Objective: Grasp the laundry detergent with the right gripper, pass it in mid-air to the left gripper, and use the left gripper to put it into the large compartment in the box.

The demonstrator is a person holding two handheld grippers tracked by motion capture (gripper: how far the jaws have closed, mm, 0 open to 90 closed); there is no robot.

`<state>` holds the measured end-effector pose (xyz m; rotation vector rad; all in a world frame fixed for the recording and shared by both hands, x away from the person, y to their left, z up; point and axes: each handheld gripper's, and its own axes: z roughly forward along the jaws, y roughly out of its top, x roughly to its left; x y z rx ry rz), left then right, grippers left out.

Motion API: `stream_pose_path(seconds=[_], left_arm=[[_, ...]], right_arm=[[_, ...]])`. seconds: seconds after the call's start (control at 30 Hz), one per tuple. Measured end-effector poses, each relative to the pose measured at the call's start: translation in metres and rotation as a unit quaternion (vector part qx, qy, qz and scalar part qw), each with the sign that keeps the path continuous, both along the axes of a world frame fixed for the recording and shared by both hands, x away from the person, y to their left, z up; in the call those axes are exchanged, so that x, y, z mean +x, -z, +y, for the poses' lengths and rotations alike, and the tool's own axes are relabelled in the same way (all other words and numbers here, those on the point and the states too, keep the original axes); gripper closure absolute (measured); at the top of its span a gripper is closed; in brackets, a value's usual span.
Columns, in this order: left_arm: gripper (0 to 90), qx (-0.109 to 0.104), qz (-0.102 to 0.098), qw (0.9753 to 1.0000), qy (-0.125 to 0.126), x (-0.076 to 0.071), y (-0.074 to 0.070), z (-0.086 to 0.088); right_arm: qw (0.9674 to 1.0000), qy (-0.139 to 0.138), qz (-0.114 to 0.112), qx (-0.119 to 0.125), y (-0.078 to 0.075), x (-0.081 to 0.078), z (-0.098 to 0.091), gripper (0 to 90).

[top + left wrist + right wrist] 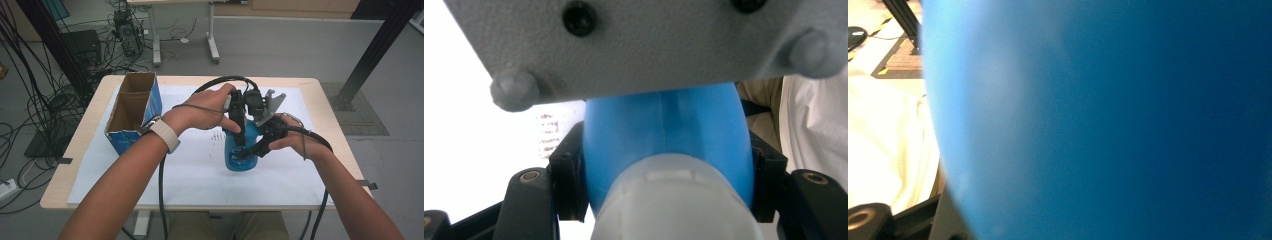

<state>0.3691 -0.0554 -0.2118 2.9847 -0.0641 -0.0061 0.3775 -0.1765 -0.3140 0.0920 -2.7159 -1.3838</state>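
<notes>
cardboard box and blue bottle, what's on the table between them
Bare white sheet, crossed by the person's left wrist with its watch band, in the high view. Cardboard box; blue bottle.

A light wooden table stands on a grey floor. A white sheet covers most of its top. On the sheet, at the far left, an open blue cardboard box stands upright. Right of centre a blue bottle stands on the sheet.
</notes>
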Motion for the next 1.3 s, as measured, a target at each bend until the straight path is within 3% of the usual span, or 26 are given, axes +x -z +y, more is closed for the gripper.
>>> stream_pose_path(seconds=[0.43, 0.53, 1.0, 1.03, 1.13, 1.2, 1.3], left_arm=[[36.8, -0.003, -0.002, 1.0000, 0.001, -0.001, -0.002, 0.001], [36.9, -0.003, -0.003, 1.0000, 0.001, -0.001, -0.002, 0.001], [37.0, -0.006, -0.006, 1.0000, -0.002, -0.002, -0.005, 0.002], [37.1, -0.006, -0.007, 1.0000, -0.002, -0.002, -0.005, 0.003], [37.1, -0.005, -0.008, 0.9999, -0.010, 0.000, -0.006, 0.005], [37.0, -0.004, -0.012, 0.9998, -0.012, 0.001, -0.007, 0.008], [37.0, -0.004, -0.012, 0.9996, -0.023, 0.003, -0.009, 0.014]], right_arm=[[1.0000, 0.003, -0.005, 0.004, -0.001, -0.001, 0.001, 42.6], [1.0000, 0.000, 0.004, 0.006, -0.001, -0.001, 0.001, 42.6], [0.9999, -0.004, -0.010, 0.013, -0.002, -0.001, 0.003, 42.0], [0.9998, -0.006, -0.012, 0.013, -0.002, -0.001, 0.002, 41.0], [0.9997, -0.004, -0.022, 0.006, -0.001, -0.002, 0.001, 26.5], [0.9999, 0.008, -0.009, -0.007, 0.002, -0.002, -0.004, 21.5], [0.9996, 0.028, -0.001, -0.004, 0.002, 0.000, -0.014, 16.7]])
